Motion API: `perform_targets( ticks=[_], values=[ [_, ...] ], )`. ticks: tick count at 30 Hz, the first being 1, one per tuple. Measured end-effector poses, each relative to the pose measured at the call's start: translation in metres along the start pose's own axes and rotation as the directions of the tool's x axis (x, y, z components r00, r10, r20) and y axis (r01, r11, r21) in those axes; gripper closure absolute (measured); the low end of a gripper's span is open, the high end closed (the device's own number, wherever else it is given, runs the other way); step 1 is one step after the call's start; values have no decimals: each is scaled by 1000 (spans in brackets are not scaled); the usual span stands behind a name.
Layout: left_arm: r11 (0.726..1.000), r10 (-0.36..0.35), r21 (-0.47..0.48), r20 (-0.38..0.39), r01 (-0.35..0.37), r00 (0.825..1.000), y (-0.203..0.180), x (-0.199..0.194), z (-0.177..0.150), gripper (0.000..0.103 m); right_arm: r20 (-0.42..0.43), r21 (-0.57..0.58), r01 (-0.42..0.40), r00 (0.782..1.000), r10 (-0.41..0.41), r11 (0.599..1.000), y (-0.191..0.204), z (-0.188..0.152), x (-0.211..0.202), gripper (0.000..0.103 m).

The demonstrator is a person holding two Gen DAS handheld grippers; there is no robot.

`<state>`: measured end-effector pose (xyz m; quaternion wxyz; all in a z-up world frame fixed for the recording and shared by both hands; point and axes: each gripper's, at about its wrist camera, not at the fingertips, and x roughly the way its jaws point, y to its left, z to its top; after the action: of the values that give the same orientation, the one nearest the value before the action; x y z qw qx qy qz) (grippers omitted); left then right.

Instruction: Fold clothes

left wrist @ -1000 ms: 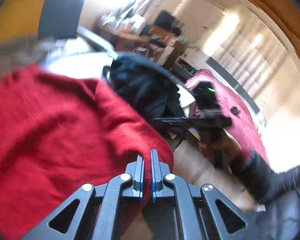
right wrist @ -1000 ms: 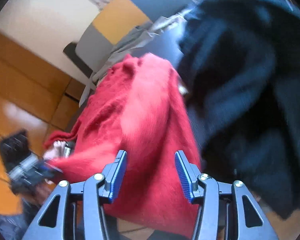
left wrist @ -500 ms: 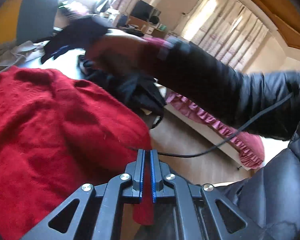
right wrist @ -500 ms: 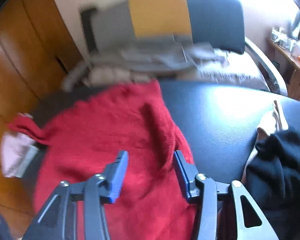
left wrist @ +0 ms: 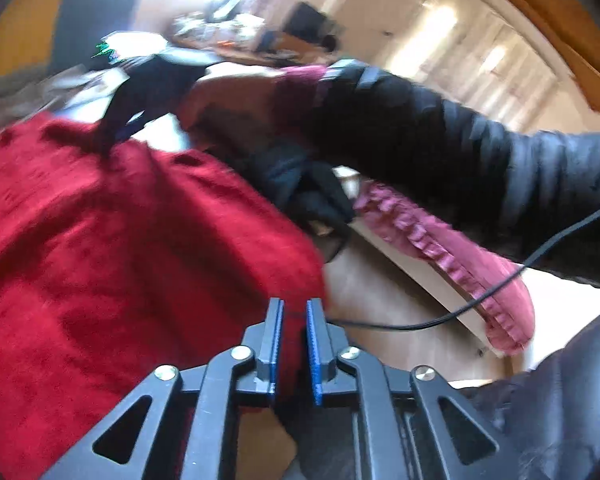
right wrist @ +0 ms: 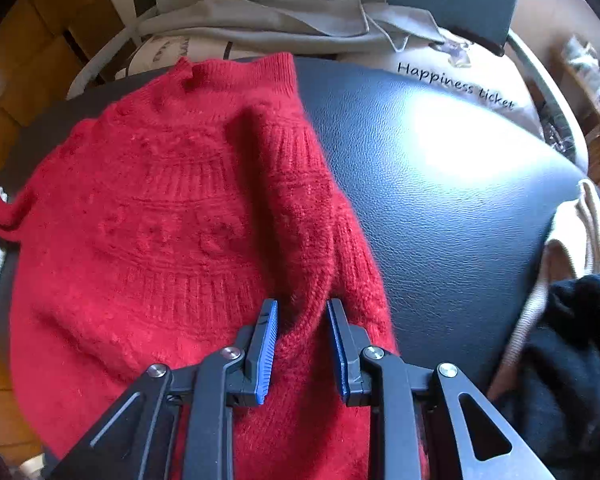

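Here, through my left camera, my left gripper is opening, with the edge of the red sweater in the gap between its blue pads. My other arm in a black sleeve reaches across. Through my right camera, my right gripper is closing around a fold of the sweater, which lies on the black seat.

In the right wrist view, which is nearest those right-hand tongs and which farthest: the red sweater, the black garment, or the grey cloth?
1. Red sweater: between the closing right tongs.
2. Black garment: lower right, beside them.
3. Grey cloth: top, draped beyond the dark seat.
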<state>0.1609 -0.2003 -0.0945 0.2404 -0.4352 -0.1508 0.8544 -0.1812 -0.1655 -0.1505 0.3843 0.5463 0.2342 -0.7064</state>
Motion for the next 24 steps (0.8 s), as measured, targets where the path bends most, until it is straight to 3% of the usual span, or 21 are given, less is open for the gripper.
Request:
perform_targets(
  ticks=[1,2,6,8,10,12,17,18,24],
  values=[
    [999,30,-36,8,-30,1000,9,-3,-5,86,3,-1,-8,1000,8,1000,1,3,1,93],
    [996,58,-76,14,-57,998,19,-7,-11,85,13,-4,-11,1000,11,1000,3,4,0,96],
    [964,109,-246,31,-98,994,58,-24,-42,83,128,24,-58,990,55,998,4,11,-27,97],
    [955,117,-278,37,-102,992,68,-29,-54,83,206,55,-135,971,121,989,-1,14,-48,97],
    [949,110,-302,51,-90,993,74,-33,-63,81,279,84,-236,938,205,968,-7,17,-68,97],
    [953,92,-296,70,-67,993,75,-32,-65,77,305,126,-280,924,231,952,-16,18,-72,97],
    [960,-9,-277,93,35,996,71,-9,-60,65,250,180,-218,953,169,959,-28,6,-43,97],
    [960,-28,-277,87,52,996,71,-1,-57,58,236,175,-205,958,161,963,-28,2,-36,97],
    [959,-70,-273,7,70,997,71,46,-44,48,162,186,-158,978,128,970,-36,-15,1,95]
  ],
)
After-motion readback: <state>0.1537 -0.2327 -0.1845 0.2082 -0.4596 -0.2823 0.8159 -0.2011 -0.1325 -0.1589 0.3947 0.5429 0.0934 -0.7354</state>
